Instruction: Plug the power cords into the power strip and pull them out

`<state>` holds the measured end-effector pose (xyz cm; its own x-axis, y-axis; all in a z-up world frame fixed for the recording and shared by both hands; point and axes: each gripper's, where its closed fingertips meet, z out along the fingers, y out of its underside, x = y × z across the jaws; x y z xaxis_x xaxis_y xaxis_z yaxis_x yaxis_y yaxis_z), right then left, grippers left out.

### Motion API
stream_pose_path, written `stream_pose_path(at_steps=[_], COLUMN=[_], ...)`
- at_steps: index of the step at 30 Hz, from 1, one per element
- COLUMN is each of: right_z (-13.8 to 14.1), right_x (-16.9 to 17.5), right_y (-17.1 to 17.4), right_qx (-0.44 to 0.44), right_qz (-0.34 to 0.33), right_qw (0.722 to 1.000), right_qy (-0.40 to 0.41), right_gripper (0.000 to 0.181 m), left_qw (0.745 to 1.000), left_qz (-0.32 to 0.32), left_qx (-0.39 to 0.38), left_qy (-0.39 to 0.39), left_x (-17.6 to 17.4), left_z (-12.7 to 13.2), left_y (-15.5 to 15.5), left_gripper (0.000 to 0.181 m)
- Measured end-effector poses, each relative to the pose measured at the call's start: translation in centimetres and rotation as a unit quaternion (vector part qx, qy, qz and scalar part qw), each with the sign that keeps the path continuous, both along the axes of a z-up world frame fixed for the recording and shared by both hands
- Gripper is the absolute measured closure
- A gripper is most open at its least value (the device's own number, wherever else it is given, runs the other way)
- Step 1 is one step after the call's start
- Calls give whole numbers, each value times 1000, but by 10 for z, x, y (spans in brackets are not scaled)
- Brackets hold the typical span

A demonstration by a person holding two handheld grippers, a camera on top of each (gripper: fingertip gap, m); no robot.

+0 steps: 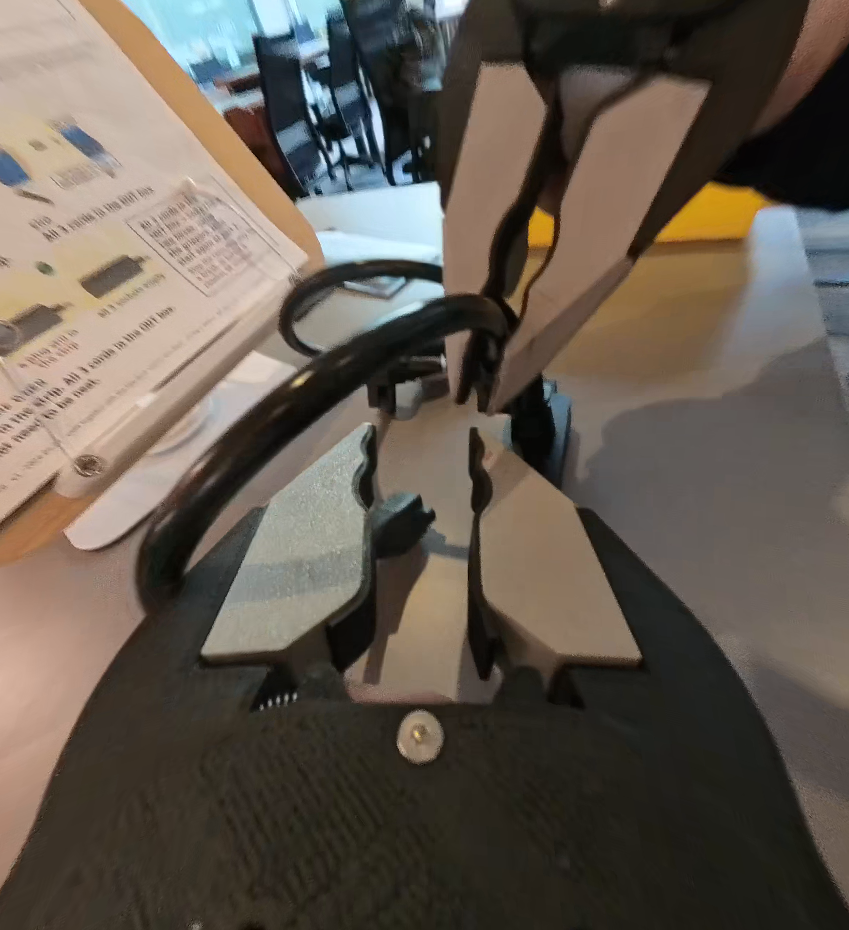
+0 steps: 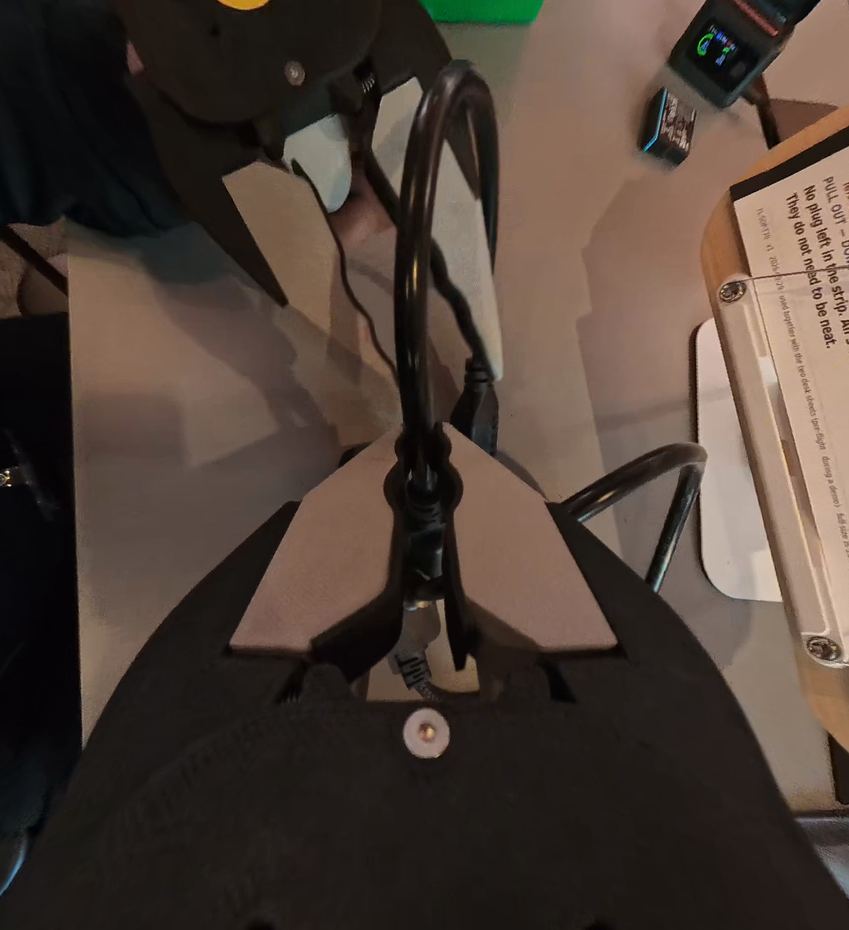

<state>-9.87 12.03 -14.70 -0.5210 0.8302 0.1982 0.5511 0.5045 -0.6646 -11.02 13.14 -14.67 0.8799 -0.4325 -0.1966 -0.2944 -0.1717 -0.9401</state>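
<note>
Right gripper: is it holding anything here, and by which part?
Yes. The right gripper is shut on a black power cord, gripping it at the ribbed neck just behind the plug. The left gripper is open and holds nothing.

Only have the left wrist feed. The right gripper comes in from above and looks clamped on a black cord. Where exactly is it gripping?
Observer: The right gripper has its jaws shut on the black cord at the ribbed collar behind the plug, seated in the jaw notches.
Operator: Is the plug in the strip?
Observer: Cannot tell. The right wrist view shows only a light surface under the plug end, and the jaws hide the rest.
Operator: Anything else nearby I'm missing?
Observer: A small dark device with a lit screen, past the corner of the instruction board.
</note>
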Motion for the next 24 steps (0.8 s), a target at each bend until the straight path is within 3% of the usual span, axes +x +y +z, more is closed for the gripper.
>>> stream_pose_path(at_steps=[4,7,12,14,24], right_z=[2,2,2,0,-17], right_x=[4,5,8,9,27], right_y=[1,2,-5,2,7], right_qx=[8,18,-9,3,25], right_qz=[0,2,18,3,14], right_qw=[1000,1000,1000,1000,999], right_qy=[14,8,-12,-15,-40], right_gripper=[175,175,174,175,175], left_qw=[989,976,989,993,994], left_qz=[-42,-55,-44,-51,-67], left_qx=[71,50,38,31,4], left_qy=[-123,-204,-136,-98,-92], left_x=[0,-8,3,10,22], left_z=[46,61,78,81,57], left_y=[-16,-14,6,11,16], left_gripper=[159,166,159,175,181])
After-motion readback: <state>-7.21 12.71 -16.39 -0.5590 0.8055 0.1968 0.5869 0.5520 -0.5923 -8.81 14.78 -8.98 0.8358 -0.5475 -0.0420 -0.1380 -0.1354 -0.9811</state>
